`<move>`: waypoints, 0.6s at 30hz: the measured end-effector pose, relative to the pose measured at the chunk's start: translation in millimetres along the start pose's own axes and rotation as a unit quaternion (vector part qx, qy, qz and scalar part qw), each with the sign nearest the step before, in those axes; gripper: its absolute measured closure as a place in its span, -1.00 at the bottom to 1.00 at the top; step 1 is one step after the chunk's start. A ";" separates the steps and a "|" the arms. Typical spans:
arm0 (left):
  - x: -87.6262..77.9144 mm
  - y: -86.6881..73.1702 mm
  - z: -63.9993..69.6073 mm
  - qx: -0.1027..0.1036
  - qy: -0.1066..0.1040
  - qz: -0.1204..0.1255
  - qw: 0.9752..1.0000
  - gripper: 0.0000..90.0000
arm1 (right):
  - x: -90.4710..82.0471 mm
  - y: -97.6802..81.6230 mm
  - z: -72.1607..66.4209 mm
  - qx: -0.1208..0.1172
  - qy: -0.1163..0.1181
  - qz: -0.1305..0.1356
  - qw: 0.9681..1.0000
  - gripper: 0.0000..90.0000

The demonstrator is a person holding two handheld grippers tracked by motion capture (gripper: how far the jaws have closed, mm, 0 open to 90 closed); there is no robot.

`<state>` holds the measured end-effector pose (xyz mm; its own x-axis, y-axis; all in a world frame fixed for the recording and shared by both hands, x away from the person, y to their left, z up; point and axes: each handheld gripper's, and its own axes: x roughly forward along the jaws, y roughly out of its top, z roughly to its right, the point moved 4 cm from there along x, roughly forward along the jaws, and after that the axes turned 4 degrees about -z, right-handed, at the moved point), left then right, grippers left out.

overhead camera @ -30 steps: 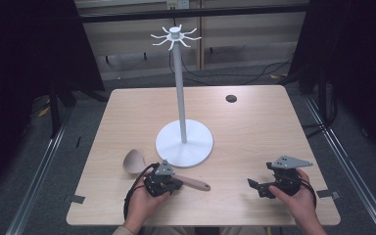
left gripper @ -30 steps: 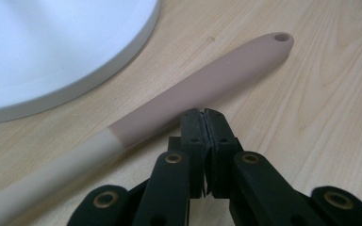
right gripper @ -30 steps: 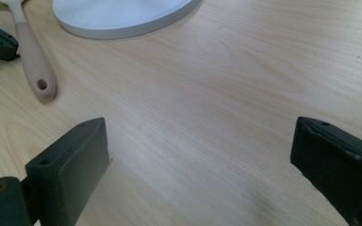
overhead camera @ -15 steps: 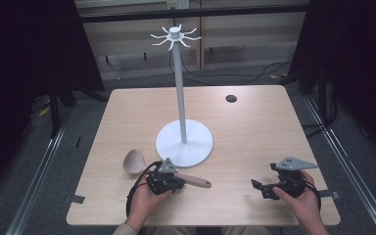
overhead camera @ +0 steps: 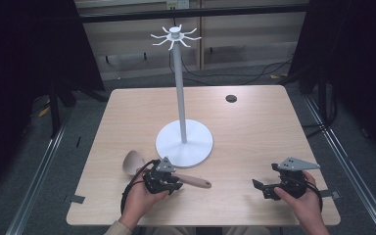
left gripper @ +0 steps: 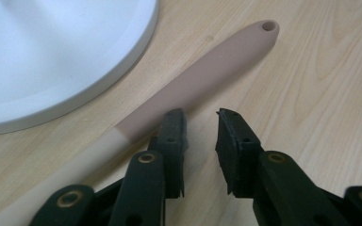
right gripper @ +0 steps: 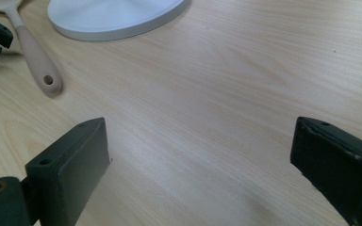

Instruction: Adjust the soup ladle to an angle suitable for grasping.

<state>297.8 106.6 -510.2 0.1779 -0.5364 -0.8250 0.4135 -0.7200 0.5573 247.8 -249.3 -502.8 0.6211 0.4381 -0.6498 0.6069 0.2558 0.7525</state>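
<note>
Because it lies flat on the table [overhead camera: 254, 122] at about 7 o'clock from the stand's round base [overhead camera: 184, 143], the spoon [overhead camera: 194, 181] offers its long handle sideways to anyone reaching in from the near edge. Its pale bowl points toward 9 o'clock and the darker grip, ending in a hanging hole, toward 3 o'clock. It looks light and stiff, most likely wood with a matte rubbery sleeve over the grip, so it should neither bend nor slide much under a pinch. The sleeve seems the best place to take it, near where the darker part meets the pale shaft, since a hold there would keep the bowl's weight from tipping the handle.

The left gripper [left gripper: 200, 141] sits low over that spot; its jaws stand slightly apart, the near one beside or just touching the handle's edge, and nothing is clamped between them. Just past it, at 12 o'clock, the white base rim lies close to the spoon, so a wide opening could knock it.

The right gripper [overhead camera: 267, 188] rests at 4 o'clock from the base, well apart from the spoon, with its jaws spread wide over bare wood. A small dark disc [overhead camera: 231, 98] sits far off at 1 o'clock.
</note>
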 end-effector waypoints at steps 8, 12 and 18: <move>-9.6 5.9 -6.6 0.029 0.008 -0.023 0.999 0.47 | -0.7 0.1 1.0 0.002 -0.002 0.001 1.000 -0.90; -14.8 9.3 -10.7 0.038 0.013 -0.027 0.999 0.41 | -0.1 0.1 0.3 0.000 0.000 0.000 1.000 -0.90; -18.0 12.8 -16.1 0.063 0.020 -0.051 0.997 0.39 | 0.3 0.1 -0.7 -0.002 0.001 -0.001 1.000 -0.90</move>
<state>314.2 114.1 -489.8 0.1772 -0.4422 -0.8793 0.3157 -0.8206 0.4763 247.7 -248.5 -502.8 0.6189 0.4382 -0.6519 0.6066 0.2606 0.7511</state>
